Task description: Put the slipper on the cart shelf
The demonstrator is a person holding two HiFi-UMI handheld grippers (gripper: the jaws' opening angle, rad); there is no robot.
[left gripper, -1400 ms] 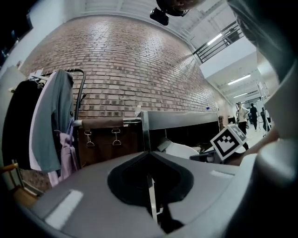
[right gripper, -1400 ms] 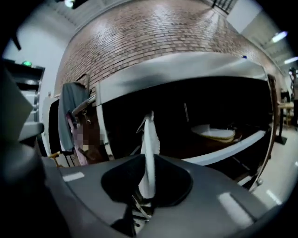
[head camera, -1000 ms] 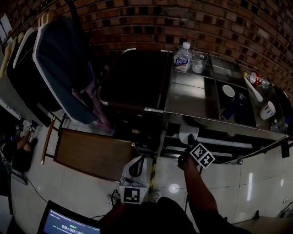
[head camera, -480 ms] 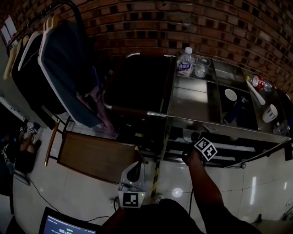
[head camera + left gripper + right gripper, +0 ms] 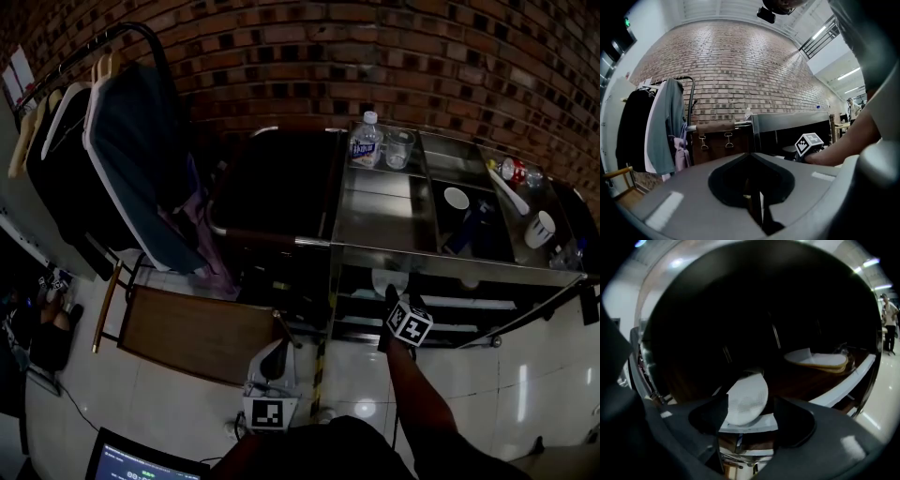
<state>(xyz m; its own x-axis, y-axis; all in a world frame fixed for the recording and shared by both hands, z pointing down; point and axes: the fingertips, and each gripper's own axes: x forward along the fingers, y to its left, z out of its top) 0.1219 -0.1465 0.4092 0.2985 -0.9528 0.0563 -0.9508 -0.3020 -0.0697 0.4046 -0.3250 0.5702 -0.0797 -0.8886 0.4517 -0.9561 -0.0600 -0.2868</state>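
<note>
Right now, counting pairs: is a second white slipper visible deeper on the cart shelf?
Yes, a flat white slipper lies farther along the dark brown shelf.

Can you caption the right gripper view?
Right gripper, jaws opening, with a white slipper between them on the cart shelf; second slipper beyond.

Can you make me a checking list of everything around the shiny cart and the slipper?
Surface: cart shelf, dark, holds two slippers.
Job's things: white slipper lies on the shelf between the right gripper's fingers; second slipper lies further back.
Clutter: on the cart top, water bottle, glass, white cup, white mug.
Grippers: right gripper opening, fingers not pressing the slipper; left gripper shut, empty, away from the cart.
Cables: one thin cable, faint, on the floor.
Surroundings: brick wall, clothes rack, laptop.
</note>
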